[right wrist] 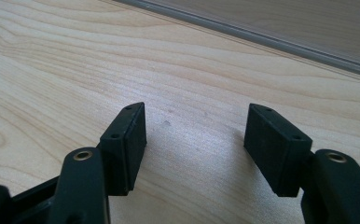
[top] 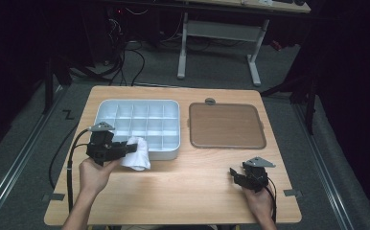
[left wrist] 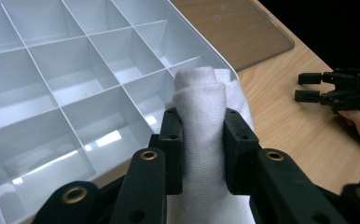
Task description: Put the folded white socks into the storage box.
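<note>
1. Far left, the left tool (top: 128, 148) sits in the person's left hand (top: 94, 175), over the front left part of the bench (top: 183, 191). Its two jaws are pinching one white cloth (top: 137, 154), rolled up into a fat bundle. In the left gripper view the cloth (left wrist: 204, 121) is squeezed snug between both pads, with the loose end hanging down below.
2. The cloth hangs right at the front edge of the one white tray (top: 171, 153), over its near right corner. Can't tell if it's actually touching the rim.
3. That tray is a divided organizer: I count four rows of five pockets, so twenty. Every pocket I can see looks bare. Same tray (left wrist: 52, 70) takes up most of the left gripper view.
4. Just right of the tray there's one flat brown board (top: 226, 125) with rounded corners, lying flat, with a small gap between the two. One little grey tab (top: 210, 101) sits at its back edge.
5. Far right, the right tool (top: 236, 173) is in the right hand (top: 260, 201), low over the bench near the front right, well apart from the cloth. Its two jaws are spread wide with just bare wood between them, as the right gripper view shows (right wrist: 194, 140).
</note>
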